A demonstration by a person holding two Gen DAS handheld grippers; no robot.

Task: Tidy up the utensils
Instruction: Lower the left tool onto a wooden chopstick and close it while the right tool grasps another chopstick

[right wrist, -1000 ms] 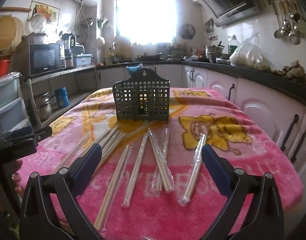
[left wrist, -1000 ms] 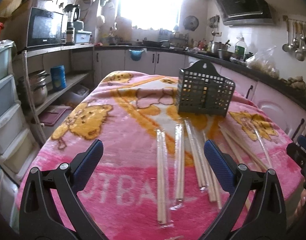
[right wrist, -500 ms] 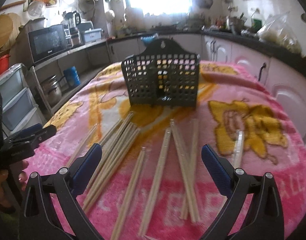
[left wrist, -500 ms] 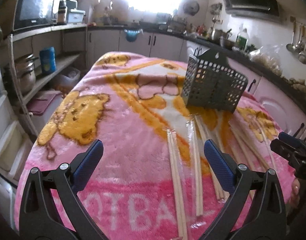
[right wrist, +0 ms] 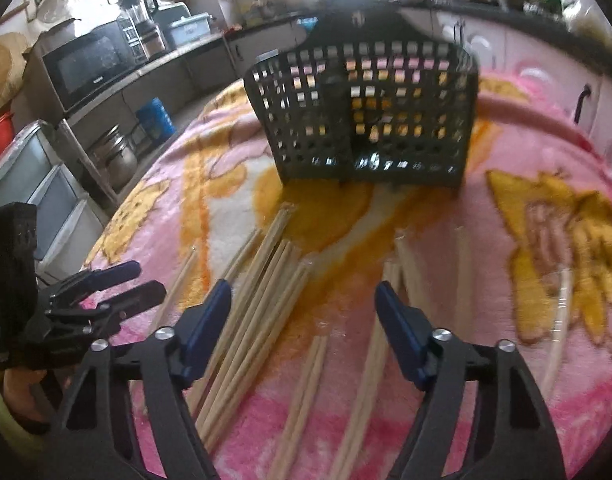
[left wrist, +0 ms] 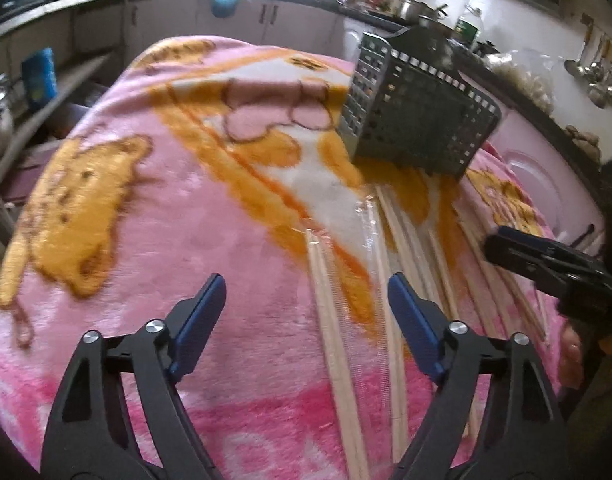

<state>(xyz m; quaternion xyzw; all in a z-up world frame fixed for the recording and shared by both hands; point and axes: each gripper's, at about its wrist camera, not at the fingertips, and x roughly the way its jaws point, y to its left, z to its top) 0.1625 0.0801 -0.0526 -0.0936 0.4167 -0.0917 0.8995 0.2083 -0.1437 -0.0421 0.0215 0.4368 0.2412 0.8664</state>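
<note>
Several pairs of wooden chopsticks, some in clear wrappers, lie side by side on a pink blanket. Behind them stands a dark perforated utensil basket. My left gripper hovers open above the leftmost pair, with nothing between its fingers. At the right edge of that view is my right gripper. In the right wrist view the right gripper is open over a bundle of bare chopsticks, in front of the basket. The left gripper shows at the left, held by a hand.
The blanket covers a rounded table that drops off at the left and near edges. Kitchen counters and cabinets surround it. A microwave, storage drawers and pots stand to the left. One wrapped pair lies apart at the right.
Both grippers have moved forward and tilted down toward the chopsticks, so the basket and sticks look closer. Both jaws are a little narrower but still open.
</note>
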